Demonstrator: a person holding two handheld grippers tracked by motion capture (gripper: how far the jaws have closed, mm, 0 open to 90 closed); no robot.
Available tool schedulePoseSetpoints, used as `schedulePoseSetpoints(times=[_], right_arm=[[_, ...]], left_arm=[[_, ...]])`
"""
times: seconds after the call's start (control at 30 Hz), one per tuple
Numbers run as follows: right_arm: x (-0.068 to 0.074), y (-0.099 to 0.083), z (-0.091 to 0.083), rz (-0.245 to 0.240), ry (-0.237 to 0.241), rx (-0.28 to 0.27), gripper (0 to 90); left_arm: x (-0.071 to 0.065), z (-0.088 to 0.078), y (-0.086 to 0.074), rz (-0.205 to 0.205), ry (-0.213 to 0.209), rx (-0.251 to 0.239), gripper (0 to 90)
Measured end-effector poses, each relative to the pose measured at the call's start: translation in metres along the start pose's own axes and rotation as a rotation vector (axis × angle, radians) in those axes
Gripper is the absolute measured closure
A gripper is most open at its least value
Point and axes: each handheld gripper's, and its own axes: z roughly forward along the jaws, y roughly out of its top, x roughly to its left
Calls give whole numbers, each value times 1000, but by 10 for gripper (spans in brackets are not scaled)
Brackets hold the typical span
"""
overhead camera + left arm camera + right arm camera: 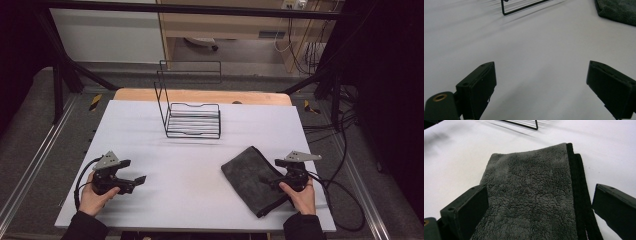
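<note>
Nearest the camera in the high view, the person's two hands come in over the front edge of the white bench (200, 195), each carrying a gripper. At the left, the left gripper (134, 181) hovers over bare bench top, well apart from everything else; in the left gripper view its jaws stand wide apart with nothing between them, only the white surface ahead. Farther back, near the middle of the bench, stands a black wire rack (192, 117) with an upright back frame and a low slatted tray, nothing in it, well clear of both grippers. To the right lies a folded grey towel (252, 176), flat on the bench with a dark hemmed edge along its right side. The right gripper (280, 182) sits at the towel's right edge; in the right gripper view its jaws are released, spread on either side of the towel (531, 195), not pressing it.
</note>
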Motion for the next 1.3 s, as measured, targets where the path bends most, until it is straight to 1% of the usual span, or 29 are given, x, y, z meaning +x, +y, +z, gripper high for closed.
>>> schedulePoseSetpoints(times=[0.4, 0.5, 0.57, 0.63, 0.8, 1.07, 1.1, 1.3], right_arm=[[2, 1, 0, 2, -2, 0, 18], [3, 2, 0, 3, -8, 3, 17], [4, 2, 1, 5, -5, 2, 17], [6, 3, 2, 12, -4, 0, 16], [9, 5, 5, 4, -8, 10, 13], [21, 11, 12, -5, 3, 21, 16], [25, 13, 14, -25, -7, 26, 24], [43, 20, 25, -66, -22, 47, 70]], left_arm=[[1, 1, -1, 2, 10, 5, 94], [1, 0, -2, 7, 13, 9, 94], [1, 1, -3, -1, 13, 4, 94], [1, 1, -3, 1, 13, 6, 94], [2, 1, -3, -1, 20, 10, 92], [1, 2, -4, 2, 22, 16, 91], [1, 2, -4, 1, 23, 16, 91], [2, 1, -4, 1, 28, 13, 89]])
